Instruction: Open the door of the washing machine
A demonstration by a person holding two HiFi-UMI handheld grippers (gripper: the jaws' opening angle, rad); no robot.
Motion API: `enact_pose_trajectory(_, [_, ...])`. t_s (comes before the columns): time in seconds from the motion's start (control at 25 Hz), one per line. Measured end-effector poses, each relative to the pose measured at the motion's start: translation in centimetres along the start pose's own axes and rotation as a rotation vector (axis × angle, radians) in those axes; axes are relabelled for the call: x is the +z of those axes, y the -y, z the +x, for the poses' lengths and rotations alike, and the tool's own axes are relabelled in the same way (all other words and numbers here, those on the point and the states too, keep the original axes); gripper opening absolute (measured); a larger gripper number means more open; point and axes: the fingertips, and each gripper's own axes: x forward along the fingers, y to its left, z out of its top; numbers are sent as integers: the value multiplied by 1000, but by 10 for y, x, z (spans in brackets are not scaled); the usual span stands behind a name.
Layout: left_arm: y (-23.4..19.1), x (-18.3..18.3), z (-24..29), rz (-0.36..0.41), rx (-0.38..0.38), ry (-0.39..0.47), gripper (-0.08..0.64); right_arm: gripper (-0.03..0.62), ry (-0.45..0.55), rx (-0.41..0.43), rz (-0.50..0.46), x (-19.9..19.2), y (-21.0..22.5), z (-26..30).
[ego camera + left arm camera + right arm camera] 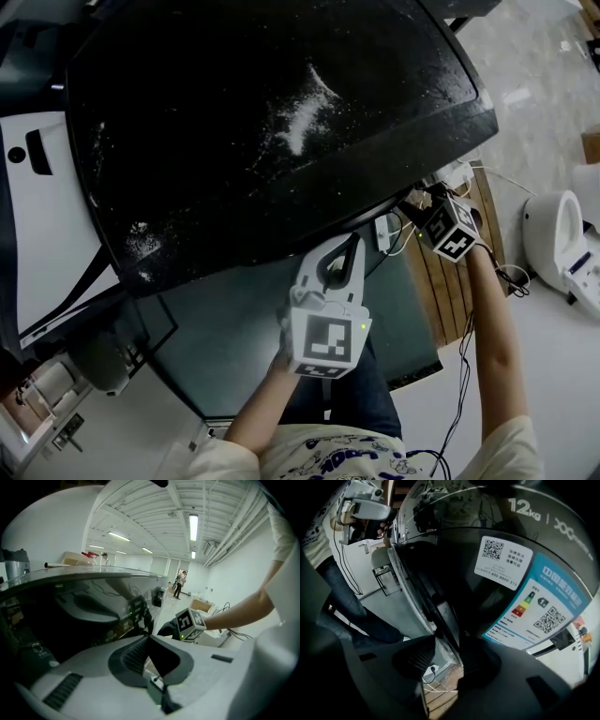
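The right hand-held gripper (450,645) has its jaws partly apart, astride the edge of the door (454,585) of the washing machine (262,122). The left pad's tip lies at the rim, but the right pad is lost in shadow against the door's face, so we cannot tell whether they pinch it. In the head view only its marker cube (451,232) shows; its jaws and the whole door are hidden beneath the machine's dusty black top. Just beyond the jaws, on the door's face, sit a white label (502,563) and a blue label (541,606). The left hand-held gripper (349,244), off to the left of the right one, has its tips together on nothing, just at the top's front edge.
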Motion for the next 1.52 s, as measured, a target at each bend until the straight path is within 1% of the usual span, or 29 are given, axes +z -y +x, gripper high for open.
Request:
enact_pose_trajectory(0.2, [3,-1,-3,-1,1,5,3,173,-2,-19,16,-1,-2,-1])
enact_pose_trajectory(0.36, [5,-3,-7,-4,6,9,3,169,-15,-2,28,-8,-11,-5])
enact_pose_trajectory(0.56, [9,-5,-15,-11,10,16,3,167,0,-18,79,-19,-31,-16])
enact_pose_trajectory(0.8, [15,-10,-27,-10,21,26,3,163,15,-17,137,-31,-58,-26])
enact_pose_trajectory(1.16, [35,-16,-41,-9,34,41,3,150,22,-22,174,-48,-92,-37])
enact_pose_trajectory(1.52, [52,-29,-49,0,14,37,3,141,33,-20,222,-59,-125,-43])
